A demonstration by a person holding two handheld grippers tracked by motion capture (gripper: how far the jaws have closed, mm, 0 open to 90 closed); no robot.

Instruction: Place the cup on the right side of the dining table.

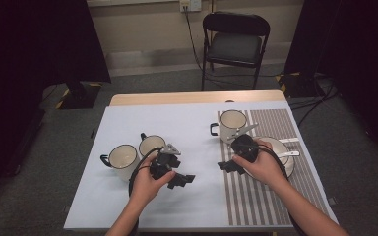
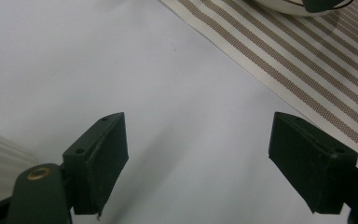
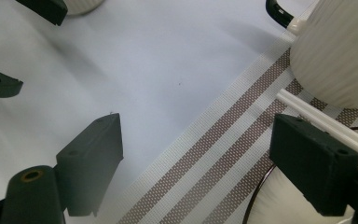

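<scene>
Both grippers hang low over the table with nothing between their jaws, so I judge this a pause between steps of laying out crockery. The left gripper sits over the bare pale sheet, just right of and nearer than two cream mugs that stand touching each other at the left. Its jaws are spread wide in the left gripper view, flat black pads over smooth matte white, with no object near them. The right gripper hovers at the left edge of the striped placemat, also splayed wide and empty. In the right gripper view the third mug stands just beyond the right-hand pad, ribbed cream wall, black handle on the far side. A white rod-like thing, probably a utensil handle, lies between mug and pad. The plate on the mat is cream with a thin dark rim, glazed and shallow, with what looks like a spoon across it. The mat is woven, brown and off-white stripes, coarse next to the slick sheet. The mugs look like enamel or glazed ware, dark-lipped, hard and slippery. The likely next move is a reach for a mug. That calls for turning the jaws to straddle the rim or handle, then closing gently, since a smooth curved wall could slide out.
</scene>
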